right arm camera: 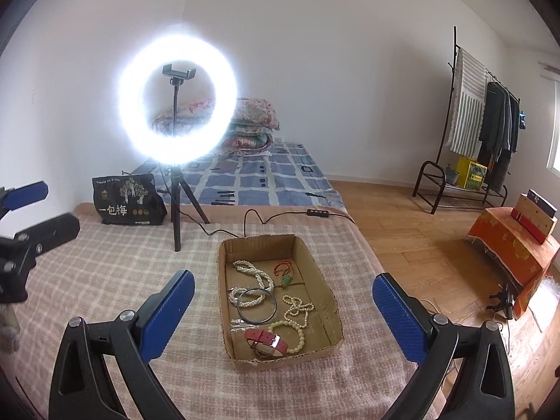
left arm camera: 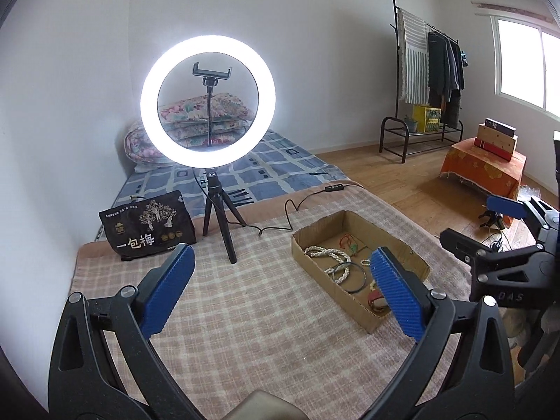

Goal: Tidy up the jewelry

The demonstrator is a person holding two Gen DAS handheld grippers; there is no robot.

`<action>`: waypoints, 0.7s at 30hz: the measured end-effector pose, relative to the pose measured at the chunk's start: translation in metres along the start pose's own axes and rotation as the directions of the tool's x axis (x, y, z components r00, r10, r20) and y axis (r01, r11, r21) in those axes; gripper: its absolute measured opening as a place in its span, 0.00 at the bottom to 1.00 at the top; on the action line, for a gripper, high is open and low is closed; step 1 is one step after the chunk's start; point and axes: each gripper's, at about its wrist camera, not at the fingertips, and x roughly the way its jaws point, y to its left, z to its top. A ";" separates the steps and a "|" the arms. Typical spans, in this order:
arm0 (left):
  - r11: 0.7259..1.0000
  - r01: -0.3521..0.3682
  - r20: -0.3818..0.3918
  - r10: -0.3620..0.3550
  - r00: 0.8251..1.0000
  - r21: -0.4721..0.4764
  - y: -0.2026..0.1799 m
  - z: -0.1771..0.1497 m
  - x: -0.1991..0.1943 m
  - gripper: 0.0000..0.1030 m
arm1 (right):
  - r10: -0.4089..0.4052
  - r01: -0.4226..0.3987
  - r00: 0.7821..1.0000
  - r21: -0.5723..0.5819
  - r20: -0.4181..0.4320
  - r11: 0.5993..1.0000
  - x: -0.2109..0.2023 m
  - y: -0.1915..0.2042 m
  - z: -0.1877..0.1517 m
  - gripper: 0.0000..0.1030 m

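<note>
A shallow cardboard box (right arm camera: 329, 292) (left arm camera: 353, 218) sits on the checked blanket. Inside lie pearl necklaces (right arm camera: 253, 273) (left arm camera: 327, 253), a dark bangle (right arm camera: 256, 305) (left arm camera: 351, 276), a red-strap watch (right arm camera: 266, 341), a cream bead bracelet (right arm camera: 297, 332) and a red cord with a green pendant (right arm camera: 285, 274). My left gripper (left arm camera: 280, 273) is open and empty, held above the blanket left of the box. My right gripper (right arm camera: 283, 301) is open and empty, hovering over the box's near end. Each gripper shows at the edge of the other's view: the right one (left arm camera: 504, 224), the left one (right arm camera: 31, 206).
A lit ring light on a small tripod (left arm camera: 208, 101) (right arm camera: 176, 99) stands behind the box, its cable (right arm camera: 259, 217) trailing across the blanket. A black printed bag (left arm camera: 147, 225) (right arm camera: 127, 204) sits at the back left. The blanket's right edge drops to wooden floor (right arm camera: 420, 245).
</note>
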 end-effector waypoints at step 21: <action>0.999 0.048 -0.011 -0.048 0.999 0.003 -0.015 -0.017 -0.024 1.00 | -0.003 0.002 0.999 0.014 0.050 1.000 -0.012 0.008 -0.004 1.00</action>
